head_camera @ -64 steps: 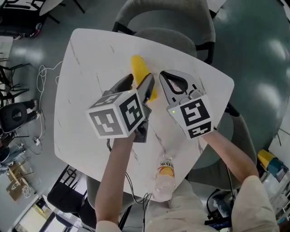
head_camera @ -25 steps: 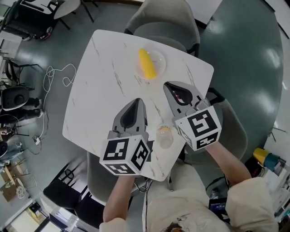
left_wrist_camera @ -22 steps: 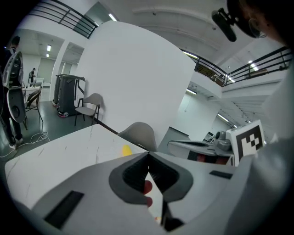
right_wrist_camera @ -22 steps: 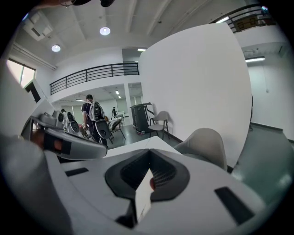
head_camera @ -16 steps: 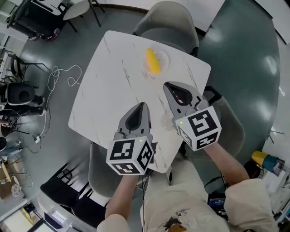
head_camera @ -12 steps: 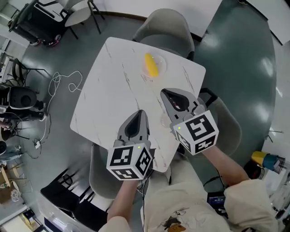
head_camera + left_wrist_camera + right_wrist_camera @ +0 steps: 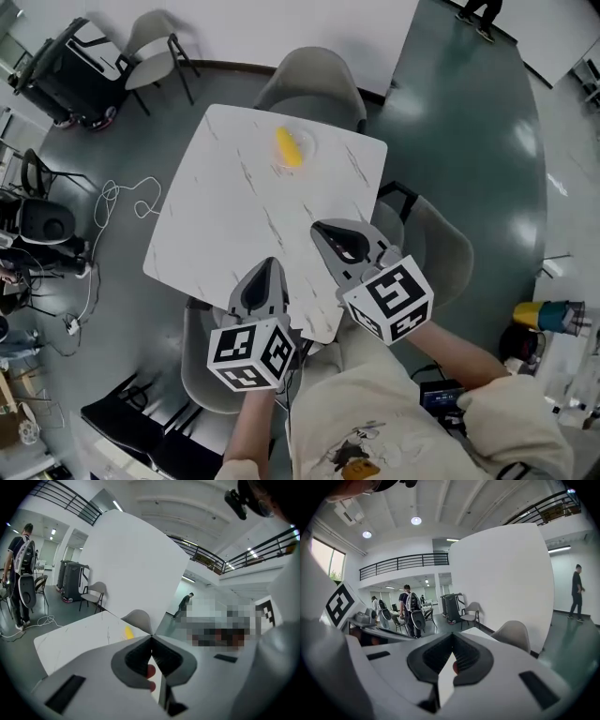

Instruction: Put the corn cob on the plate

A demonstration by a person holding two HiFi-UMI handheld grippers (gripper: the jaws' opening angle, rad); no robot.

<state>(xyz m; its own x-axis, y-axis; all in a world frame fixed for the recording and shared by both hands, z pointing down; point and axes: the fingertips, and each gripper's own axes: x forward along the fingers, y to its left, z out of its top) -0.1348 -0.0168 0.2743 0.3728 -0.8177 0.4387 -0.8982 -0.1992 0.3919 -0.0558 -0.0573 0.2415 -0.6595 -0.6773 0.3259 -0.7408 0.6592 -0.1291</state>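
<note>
The corn cob lies on the plate, so the job looks done. The left gripper and right gripper, jaws clenched on nothing, hang well apart from the plate and are best kept clear of it.

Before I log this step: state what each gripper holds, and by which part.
Nothing. The left gripper and right gripper are both shut and empty; the corn cob lies on the plate.

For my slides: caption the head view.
Corn cob on the plate across the table; left tongs and right tongs shut, empty.
</note>
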